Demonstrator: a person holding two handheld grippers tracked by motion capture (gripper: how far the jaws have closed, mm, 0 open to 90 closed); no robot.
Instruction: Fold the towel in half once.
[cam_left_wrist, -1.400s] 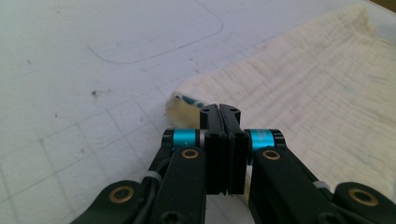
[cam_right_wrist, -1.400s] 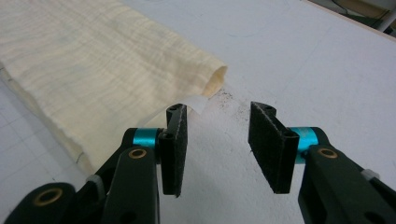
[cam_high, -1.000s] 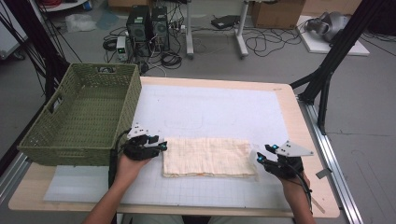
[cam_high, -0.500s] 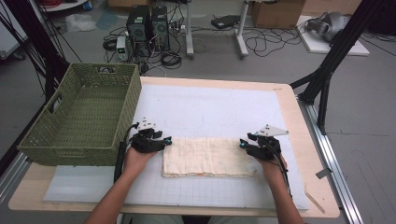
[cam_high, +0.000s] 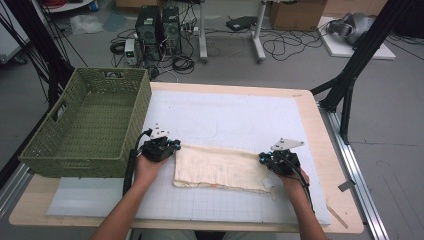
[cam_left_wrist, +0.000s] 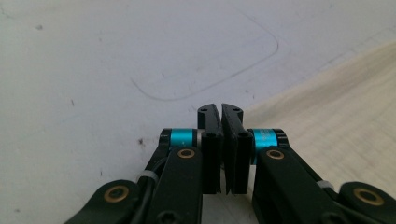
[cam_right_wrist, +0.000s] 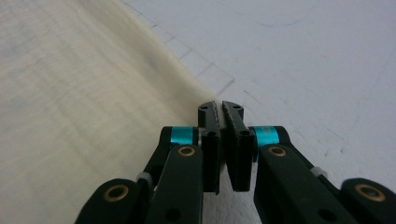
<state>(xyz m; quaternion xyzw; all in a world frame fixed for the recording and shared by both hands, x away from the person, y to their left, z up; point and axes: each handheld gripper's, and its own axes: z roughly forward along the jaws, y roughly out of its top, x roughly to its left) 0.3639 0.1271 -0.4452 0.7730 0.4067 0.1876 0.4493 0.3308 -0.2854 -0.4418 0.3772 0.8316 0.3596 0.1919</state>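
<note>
A cream cloth lies flat on the white gridded mat, long side running left to right. My left gripper sits at the cloth's far left corner. In the left gripper view the left gripper has just closed, with the cloth edge running in at its tips. My right gripper is at the cloth's far right corner. In the right gripper view the right gripper has also just closed, pinching the corner of the cloth.
A green woven basket stands at the table's left, just beside my left hand. The wooden table edge runs along the right, with a black stand leg beyond it. Cables and computer boxes lie on the floor behind.
Both grippers came in to the cloth's far corners, the right one moving left and away from me. Their jaws, apart earlier, now stand together.
</note>
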